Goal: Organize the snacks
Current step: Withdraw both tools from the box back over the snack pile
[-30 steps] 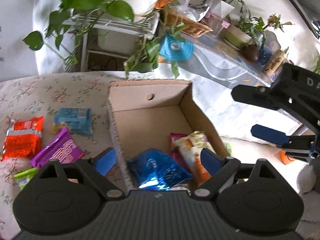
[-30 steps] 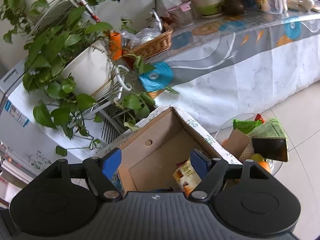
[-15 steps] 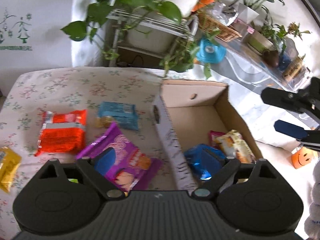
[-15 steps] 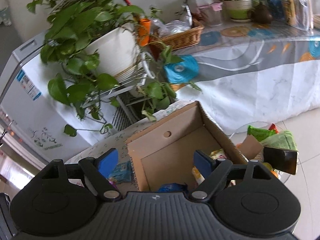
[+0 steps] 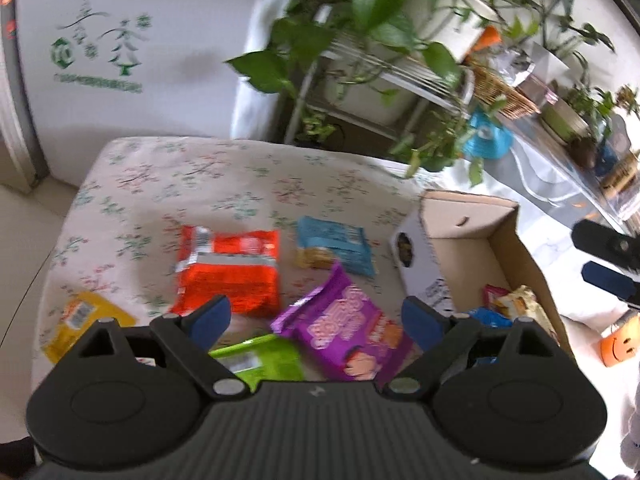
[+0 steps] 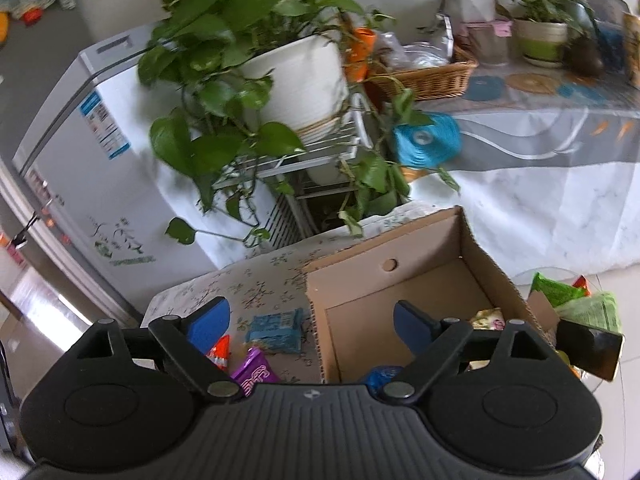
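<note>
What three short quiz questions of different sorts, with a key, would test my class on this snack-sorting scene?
1. True or false: the purple packet lies inside the cardboard box.
2. Which packet lies nearest the box: A red, B light blue, C yellow?
3. Is anything held in the left gripper?

Key: 1 false, it lies on the floral cloth. 2 B. 3 No, it is open and empty.

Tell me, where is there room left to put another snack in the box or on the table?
The cardboard box is bare at its far end, behind the cream packet and blue packet. The floral cloth is free beyond the red packet and light blue packet. It is crowded near the purple packet and green packet.
</note>
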`<state>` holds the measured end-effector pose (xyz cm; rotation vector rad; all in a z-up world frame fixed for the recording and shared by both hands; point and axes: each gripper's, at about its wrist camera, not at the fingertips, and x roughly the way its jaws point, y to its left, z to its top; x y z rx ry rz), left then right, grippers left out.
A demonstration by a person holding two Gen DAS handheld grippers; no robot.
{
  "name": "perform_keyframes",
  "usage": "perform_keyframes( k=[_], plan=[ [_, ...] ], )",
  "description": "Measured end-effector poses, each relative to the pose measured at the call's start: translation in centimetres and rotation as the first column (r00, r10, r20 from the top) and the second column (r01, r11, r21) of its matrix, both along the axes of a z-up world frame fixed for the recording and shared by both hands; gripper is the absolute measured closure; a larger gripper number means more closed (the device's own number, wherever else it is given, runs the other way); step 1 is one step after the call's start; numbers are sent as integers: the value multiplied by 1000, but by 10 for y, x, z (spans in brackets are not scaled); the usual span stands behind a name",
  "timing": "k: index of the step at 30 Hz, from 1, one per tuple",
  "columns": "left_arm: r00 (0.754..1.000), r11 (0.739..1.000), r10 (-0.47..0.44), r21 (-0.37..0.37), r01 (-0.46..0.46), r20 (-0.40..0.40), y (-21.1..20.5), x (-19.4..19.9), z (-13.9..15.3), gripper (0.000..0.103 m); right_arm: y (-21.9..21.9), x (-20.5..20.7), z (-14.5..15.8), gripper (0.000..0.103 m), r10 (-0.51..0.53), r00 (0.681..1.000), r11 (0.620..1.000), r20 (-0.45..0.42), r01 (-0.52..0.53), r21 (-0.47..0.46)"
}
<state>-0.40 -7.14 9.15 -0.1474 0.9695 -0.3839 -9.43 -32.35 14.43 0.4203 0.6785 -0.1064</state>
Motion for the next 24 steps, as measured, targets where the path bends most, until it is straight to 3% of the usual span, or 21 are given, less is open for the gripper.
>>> perform_keyframes(
  k=[13, 24],
  plan=[
    [994, 994, 104, 18, -104, -34, 75, 5, -15, 11, 41, 12, -8, 10, 113, 993, 989, -29, -116, -96],
    [954, 964, 266, 31, -264, -136, 128, 19, -48, 11, 78, 17, -24, 10, 277, 958, 943, -69, -285, -172]
  ],
)
